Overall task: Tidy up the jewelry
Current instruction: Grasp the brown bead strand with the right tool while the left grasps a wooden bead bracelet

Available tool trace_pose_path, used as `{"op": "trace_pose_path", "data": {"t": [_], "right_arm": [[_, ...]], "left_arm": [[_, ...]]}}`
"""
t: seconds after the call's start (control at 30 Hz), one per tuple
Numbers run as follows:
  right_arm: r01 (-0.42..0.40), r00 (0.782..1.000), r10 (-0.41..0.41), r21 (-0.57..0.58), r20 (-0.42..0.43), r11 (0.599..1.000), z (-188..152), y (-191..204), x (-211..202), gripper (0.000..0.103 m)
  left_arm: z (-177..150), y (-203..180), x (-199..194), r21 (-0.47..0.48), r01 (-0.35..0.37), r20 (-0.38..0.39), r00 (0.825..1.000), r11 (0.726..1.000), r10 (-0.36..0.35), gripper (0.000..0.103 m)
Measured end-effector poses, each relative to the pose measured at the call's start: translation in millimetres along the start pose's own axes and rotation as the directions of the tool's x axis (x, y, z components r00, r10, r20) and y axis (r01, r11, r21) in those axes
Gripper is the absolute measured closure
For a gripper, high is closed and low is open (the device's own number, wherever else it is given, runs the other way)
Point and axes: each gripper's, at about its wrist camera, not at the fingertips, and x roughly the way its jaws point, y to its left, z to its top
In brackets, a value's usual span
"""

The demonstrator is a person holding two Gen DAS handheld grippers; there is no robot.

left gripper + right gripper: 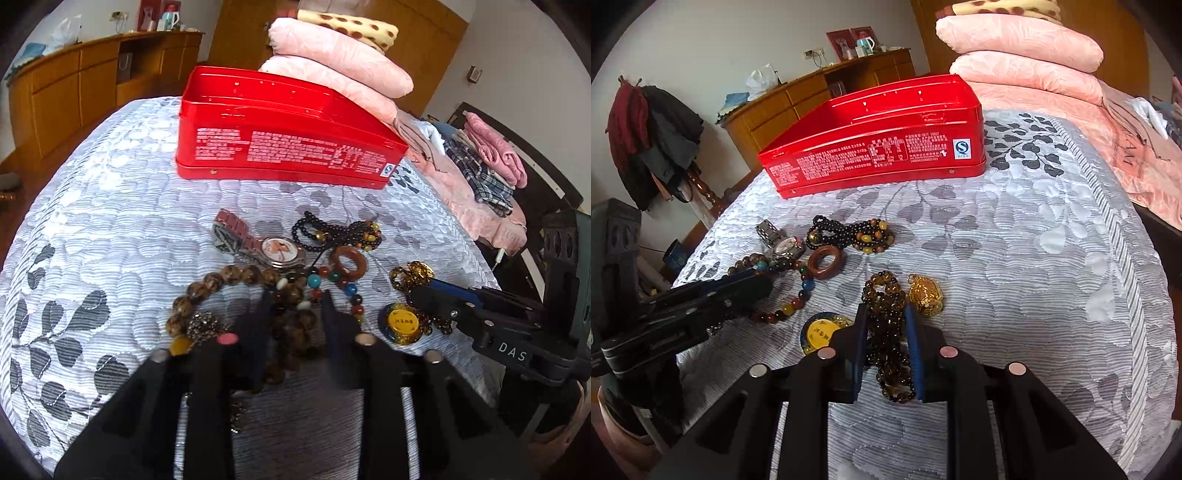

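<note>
An open red tin box (284, 144) (882, 147) stands on the grey leaf-pattern bedspread (110, 229). In front of it lie a wristwatch (273, 251), black bead strings (332, 232), a brown ring (348, 260), a multicolour bead strand (332, 284) and a yellow medallion (402, 324). My left gripper (295, 301) straddles a large brown-bead bracelet (221, 280), its jaws partly closed around the beads. My right gripper (886, 314) straddles a dark amber bead bracelet (886, 325) with a gold pendant (925, 295) beside it, jaws close against the beads.
Stacked pink pillows and a spotted blanket (332, 62) lie behind the box. Folded clothes (487, 162) sit at the right. A wooden sideboard (74, 85) stands against the far wall. A coat rack with clothes (653, 140) stands left of the bed.
</note>
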Motion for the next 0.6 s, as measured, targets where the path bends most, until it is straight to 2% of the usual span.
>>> {"op": "trace_pose_path", "data": {"t": [0.6], "right_arm": [[0.019,1.000,-0.019,-0.008,-0.006,1.000,1,3,3,0.081]], "left_arm": [[-5,5,-27,-0.015,0.011,0.072,0.997,1.000,-0.009,0.090]]}}
